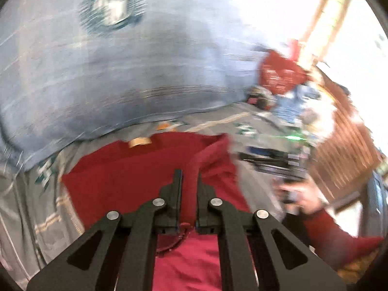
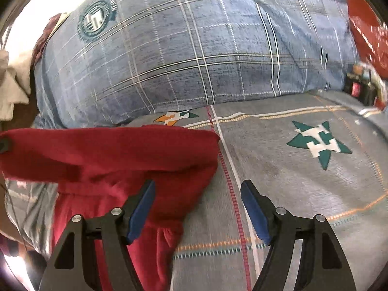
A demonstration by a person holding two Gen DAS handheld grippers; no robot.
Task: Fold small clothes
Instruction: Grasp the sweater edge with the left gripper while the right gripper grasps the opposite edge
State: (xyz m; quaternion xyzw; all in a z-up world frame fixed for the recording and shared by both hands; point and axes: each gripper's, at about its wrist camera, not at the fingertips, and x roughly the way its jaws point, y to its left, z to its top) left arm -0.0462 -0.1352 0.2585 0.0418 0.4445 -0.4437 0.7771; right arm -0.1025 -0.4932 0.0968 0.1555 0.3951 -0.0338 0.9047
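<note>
A small red garment [image 1: 135, 169] lies on the grey patterned bedsheet [image 2: 291, 194]. My left gripper [image 1: 189, 177] is shut on a raised fold of the red garment, which runs up between its fingers. In the right wrist view the same garment [image 2: 109, 157] is at the left, partly folded over itself. My right gripper [image 2: 197, 189] is open and empty, its left finger [image 2: 143, 206] over the garment's right edge, its right finger over bare sheet. The right gripper also shows, blurred, in the left wrist view [image 1: 278, 160].
A large blue plaid pillow [image 2: 194, 48] fills the back of the bed. A red bag or cloth [image 2: 366, 31] and small dark items [image 2: 359, 89] sit at the far right. A wooden headboard [image 1: 344, 145] is at the right in the left wrist view.
</note>
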